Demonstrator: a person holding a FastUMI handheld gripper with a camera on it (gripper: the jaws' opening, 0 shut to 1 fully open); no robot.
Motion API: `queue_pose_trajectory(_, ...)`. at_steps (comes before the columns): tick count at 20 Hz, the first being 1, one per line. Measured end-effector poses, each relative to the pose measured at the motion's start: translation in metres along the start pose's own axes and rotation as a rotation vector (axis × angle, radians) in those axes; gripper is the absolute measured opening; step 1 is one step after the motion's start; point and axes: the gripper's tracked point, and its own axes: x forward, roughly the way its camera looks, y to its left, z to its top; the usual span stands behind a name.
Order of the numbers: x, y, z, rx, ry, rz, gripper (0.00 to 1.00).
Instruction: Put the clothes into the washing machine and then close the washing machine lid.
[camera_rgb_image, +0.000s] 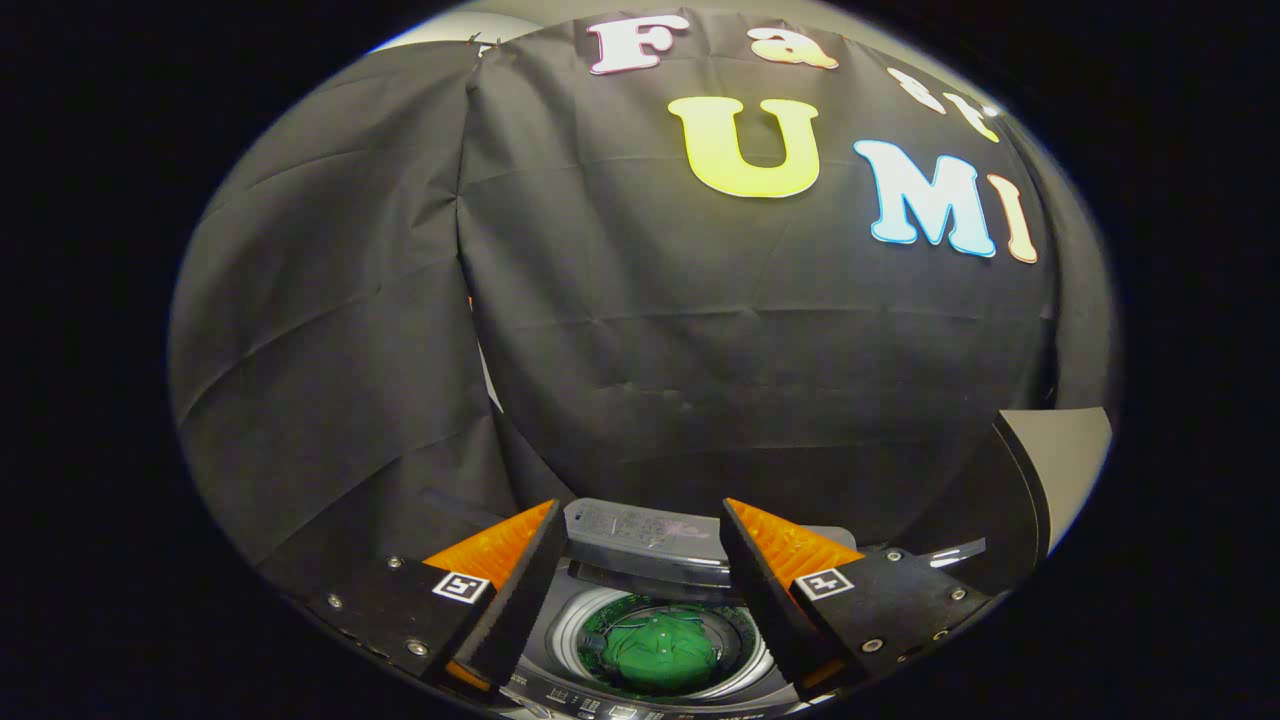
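Above the washing machine (640, 690) the tongs (640, 560) hang wide open with nothing held between them. The washing machine is a small top-loader, and its round tub is open to the air. Down inside the tub lies the green clothes bundle (660, 650), right in the middle of the drum, below the gap between the two fingers (510, 590). The grey lid (650, 540) stands up at the back of the washing machine, just past the fingertips, tipped open against the black cloth wall (700, 350).

So the clothes look to be in already, and I think the lid is the job left to do. The lid is thin and smooth, so the tongs could slip off its edge if they come at it too high. If they push too fast the lid may slam down hard. A bit of green cloth poking up near the tub's rim could also get caught under the lid and stop it closing flat
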Motion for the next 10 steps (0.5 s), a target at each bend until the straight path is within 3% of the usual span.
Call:
queue_pose_trajectory(4, -0.011, 0.004, -0.025, 0.021, 0.038, 0.037, 0.96)
queue_pose_trajectory(10, -0.023, 0.005, -0.083, -0.065, 0.116, 0.050, 0.95)
